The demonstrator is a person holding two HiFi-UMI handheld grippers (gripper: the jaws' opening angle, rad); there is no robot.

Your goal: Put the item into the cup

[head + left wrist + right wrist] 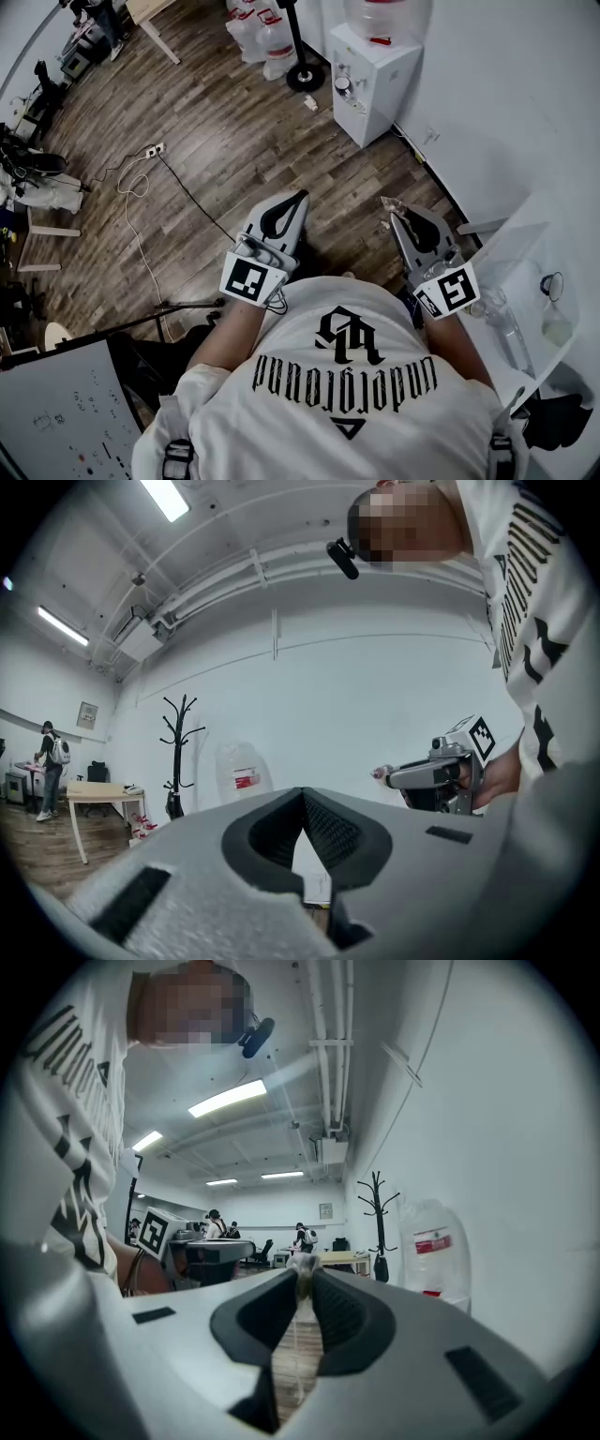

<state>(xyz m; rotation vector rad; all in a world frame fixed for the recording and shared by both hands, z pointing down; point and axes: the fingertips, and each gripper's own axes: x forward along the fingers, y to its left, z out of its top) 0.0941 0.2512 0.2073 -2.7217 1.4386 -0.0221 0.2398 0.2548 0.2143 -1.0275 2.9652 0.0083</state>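
Observation:
A person in a white printed shirt holds both grippers out over the wooden floor. My right gripper (392, 210) is shut on a small pale crumpled item (302, 1262) pinched at its very tips, and a thin string (294, 1335) hangs down from it between the jaws. The left gripper view shows this item as a pinkish speck (381, 773) at the right gripper's nose. My left gripper (301, 198) is shut with nothing in it, its tips meeting (302, 795). Clear glassware (495, 303) stands on the white table (525, 244) at the right; I cannot tell which piece is the cup.
A white water dispenser (375, 80) stands against the wall ahead, with a coat stand's base (305, 77) and water bottles (264, 36) beside it. A cable and power strip (155, 150) lie on the floor. A whiteboard (66, 412) sits at the lower left. People stand far off (302, 1237).

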